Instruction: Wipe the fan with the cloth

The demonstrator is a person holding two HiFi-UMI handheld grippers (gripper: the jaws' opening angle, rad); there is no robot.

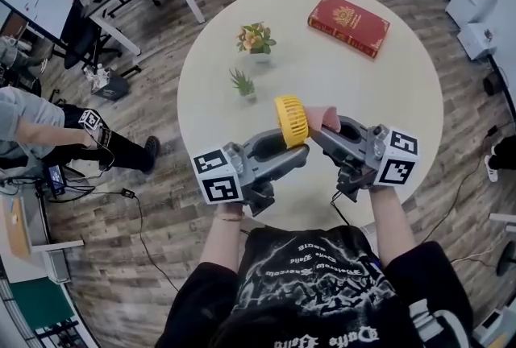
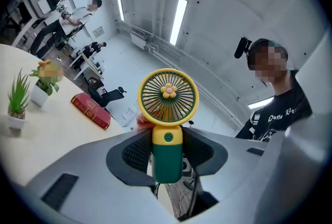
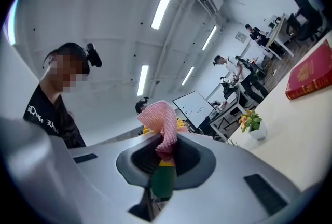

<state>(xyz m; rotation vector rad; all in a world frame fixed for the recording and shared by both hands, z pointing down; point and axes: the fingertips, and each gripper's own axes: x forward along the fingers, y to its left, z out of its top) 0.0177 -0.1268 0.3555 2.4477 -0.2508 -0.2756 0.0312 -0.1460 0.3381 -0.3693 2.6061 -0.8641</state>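
Round pale table (image 1: pixel 347 89) on a plank floor, office desks and chairs beyond.

Head view:
- Both tools are raised over the table's near edge, tips converging.
- left gripper (image 1: pixel 292 151) comes in from the left and carries the fan (image 1: pixel 291 121). Its yellow head is edge-on to this camera.
- right gripper (image 1: pixel 326 134) comes in from the right, with the pink cloth (image 1: pixel 322 117) at its tip, touching or just beside the fan head. Actual contact cannot be told from here.
- A red book (image 1: pixel 348 24), a flowering pot plant (image 1: pixel 256 40) and a small green pot plant (image 1: pixel 243 84) sit well apart from the work, farther back on the table.

Left gripper view:
- The jaws are clamped on the fan's green handle, and the fan stands upright between them.
- The round grille with its flower centre faces this camera.
- My reading: gripping low on the handle leaves the whole head bare for wiping.
- A bit of pink shows behind the grille at lower left, so the cloth is on the far face.

Right gripper view:
- The jaws are closed on the cloth, pinching it near the bottom so a loose fold stands up past the tips.
- Yellow of the fan head shows just behind that fold, and the green handle shows below, beyond the jaws.
- My reading: the free fold is left soft so it can drag across the grille without the hard jaws touching the plastic.

Stage, as a judgement: the wipe looks under way or just about to begin on the back of the head. One tool steadies the fan and the other presents the cloth.
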